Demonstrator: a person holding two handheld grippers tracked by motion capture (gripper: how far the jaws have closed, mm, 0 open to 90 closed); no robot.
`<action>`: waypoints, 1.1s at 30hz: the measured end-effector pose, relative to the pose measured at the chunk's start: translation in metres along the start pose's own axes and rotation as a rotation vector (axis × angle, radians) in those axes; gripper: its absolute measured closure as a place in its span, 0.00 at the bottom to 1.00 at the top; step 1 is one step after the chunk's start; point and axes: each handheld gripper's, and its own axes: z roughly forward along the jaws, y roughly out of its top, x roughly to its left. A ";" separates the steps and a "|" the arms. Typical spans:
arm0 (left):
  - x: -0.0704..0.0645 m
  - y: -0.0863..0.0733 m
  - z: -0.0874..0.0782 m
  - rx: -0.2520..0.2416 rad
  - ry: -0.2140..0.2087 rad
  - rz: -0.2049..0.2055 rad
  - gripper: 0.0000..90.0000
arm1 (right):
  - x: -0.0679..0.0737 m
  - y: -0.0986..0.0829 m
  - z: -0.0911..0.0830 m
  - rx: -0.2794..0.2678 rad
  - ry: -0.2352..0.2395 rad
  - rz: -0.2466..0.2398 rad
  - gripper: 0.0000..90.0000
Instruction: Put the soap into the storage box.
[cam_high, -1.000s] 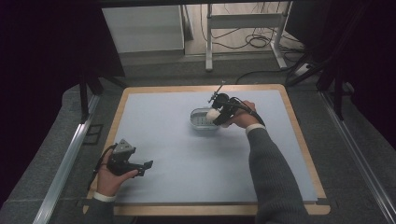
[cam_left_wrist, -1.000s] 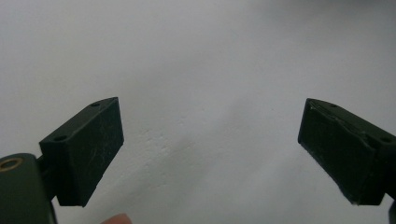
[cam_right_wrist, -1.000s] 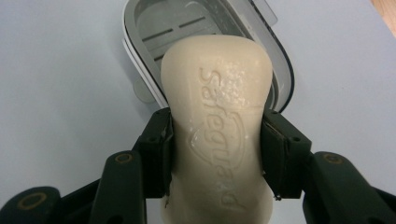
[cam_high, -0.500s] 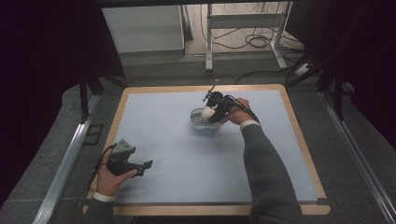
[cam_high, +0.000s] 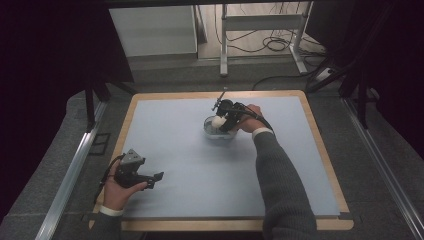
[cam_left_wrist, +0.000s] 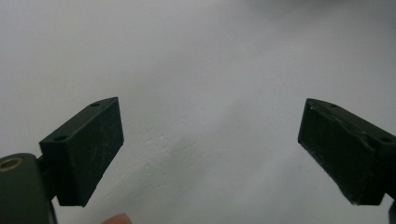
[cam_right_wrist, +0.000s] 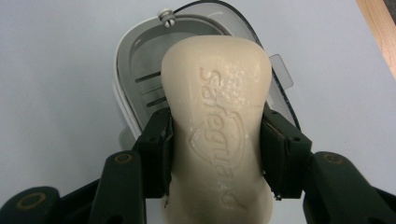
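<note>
Right hand-held gripper (cam_right_wrist: 215, 154) clamped on cream soap bar (cam_right_wrist: 217, 126), held just above grey soap dish (cam_right_wrist: 140, 74). Left hand-held gripper (cam_left_wrist: 210, 154) wide open, empty, well apart from dish over surface (cam_high: 175, 145).

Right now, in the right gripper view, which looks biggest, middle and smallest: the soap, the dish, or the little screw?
1. Cream embossed soap bar, clamped between the fingers; it sits nearer the camera, so this is unsure.
2. Grey slotted plastic soap dish, partly hidden behind the soap.
3. Small white screw on the dish rim.
</note>
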 end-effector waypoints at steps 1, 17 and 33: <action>0.000 0.000 0.000 0.002 0.000 0.002 0.08 | 0.001 0.000 0.002 0.004 -0.002 -0.007 0.54; -0.001 0.000 0.002 0.007 0.002 0.010 0.08 | 0.001 -0.002 -0.014 -0.114 -0.055 0.110 0.42; -0.004 0.008 0.004 0.007 0.013 0.015 0.08 | 0.013 -0.027 -0.023 -0.235 -0.056 0.235 0.34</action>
